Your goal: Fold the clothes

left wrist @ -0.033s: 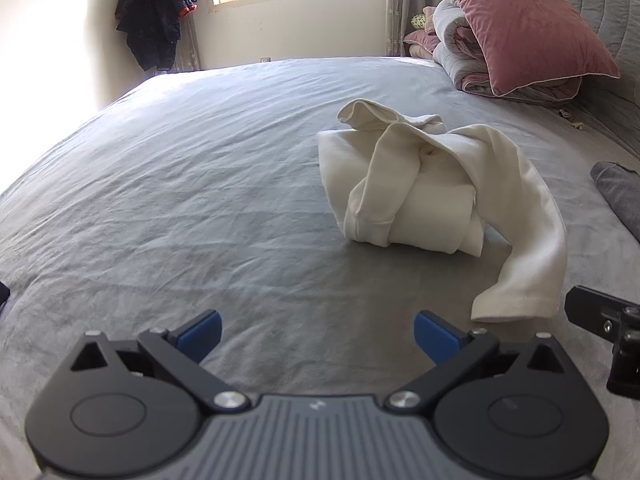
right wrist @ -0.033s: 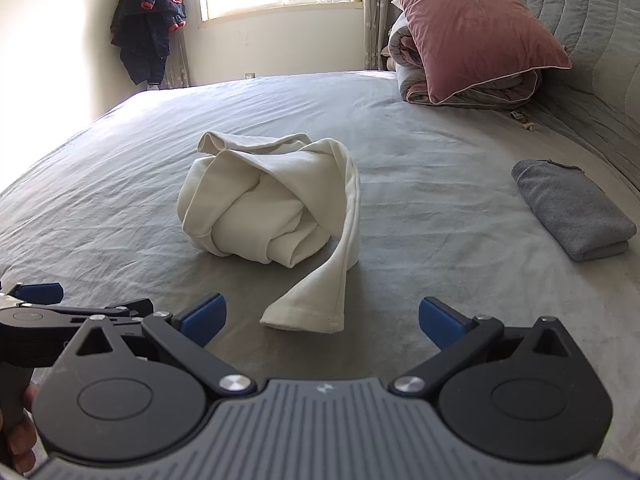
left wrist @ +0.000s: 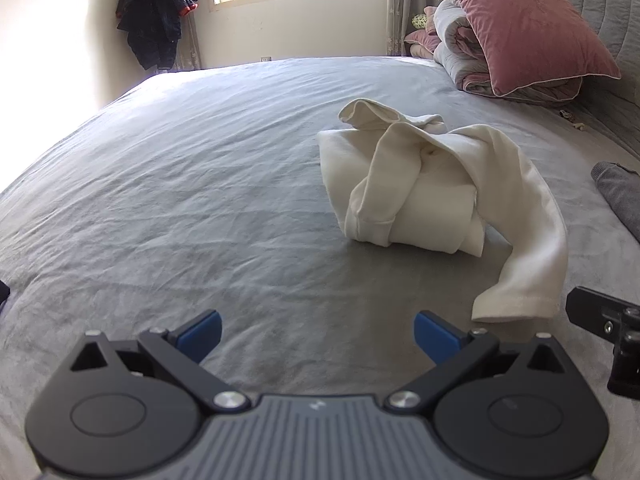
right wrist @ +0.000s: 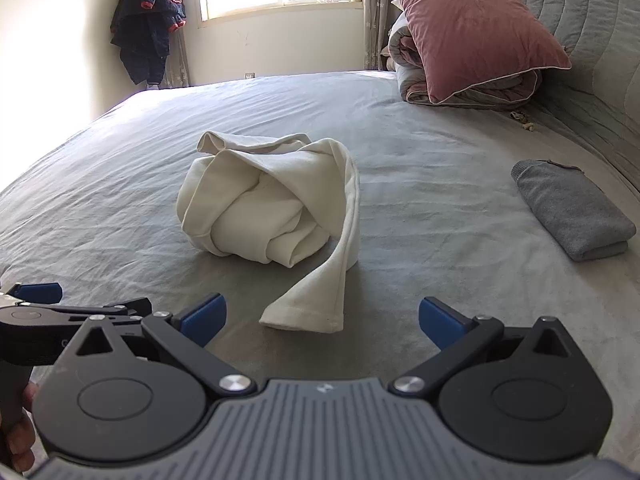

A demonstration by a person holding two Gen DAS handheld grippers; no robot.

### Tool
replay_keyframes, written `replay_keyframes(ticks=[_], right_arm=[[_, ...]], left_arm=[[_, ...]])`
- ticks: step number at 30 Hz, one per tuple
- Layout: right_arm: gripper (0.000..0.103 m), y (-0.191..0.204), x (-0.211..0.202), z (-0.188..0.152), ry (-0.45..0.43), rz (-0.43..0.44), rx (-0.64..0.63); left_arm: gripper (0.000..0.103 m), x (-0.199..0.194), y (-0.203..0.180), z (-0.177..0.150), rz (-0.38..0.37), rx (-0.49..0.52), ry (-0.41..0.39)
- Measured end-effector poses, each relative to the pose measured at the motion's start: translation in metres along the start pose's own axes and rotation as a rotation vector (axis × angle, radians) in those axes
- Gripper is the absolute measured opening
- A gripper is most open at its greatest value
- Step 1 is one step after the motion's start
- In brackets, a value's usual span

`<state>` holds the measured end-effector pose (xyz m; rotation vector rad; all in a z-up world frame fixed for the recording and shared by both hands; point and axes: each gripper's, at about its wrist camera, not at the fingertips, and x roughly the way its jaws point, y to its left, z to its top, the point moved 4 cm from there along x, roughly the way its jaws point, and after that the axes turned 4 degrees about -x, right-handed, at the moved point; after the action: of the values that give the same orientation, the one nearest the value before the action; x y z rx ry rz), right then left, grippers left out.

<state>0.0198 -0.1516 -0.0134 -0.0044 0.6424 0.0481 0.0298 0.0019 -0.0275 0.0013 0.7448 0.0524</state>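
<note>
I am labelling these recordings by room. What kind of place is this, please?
Most likely a bedroom in a home: a wide bed with a grey sheet, a pink pillow resting on rolled bedding at the headboard end, and a dark jacket hanging beside the window.

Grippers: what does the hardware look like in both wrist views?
The two match. The left gripper and right gripper each have a ribbed grey body with a small white logo, two round black housings, black link arms on silver pivot bolts, and blue pads. No cables or sleeves visible.

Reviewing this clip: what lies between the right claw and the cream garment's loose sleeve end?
Nothing: only bare grey bedsheet separates the open right claw from the sleeve end, seen in the right wrist view.
</note>
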Motion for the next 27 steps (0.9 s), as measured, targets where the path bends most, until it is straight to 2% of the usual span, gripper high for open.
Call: replay_keyframes(ticks=[27], right_arm=[[0.103, 0.0002, 0.0073, -0.0067, 0.048, 0.001, -0.010]], left_arm=[[0.103, 0.0067, -0.0012, -0.0031, -0.001, 0.026, 0.038]])
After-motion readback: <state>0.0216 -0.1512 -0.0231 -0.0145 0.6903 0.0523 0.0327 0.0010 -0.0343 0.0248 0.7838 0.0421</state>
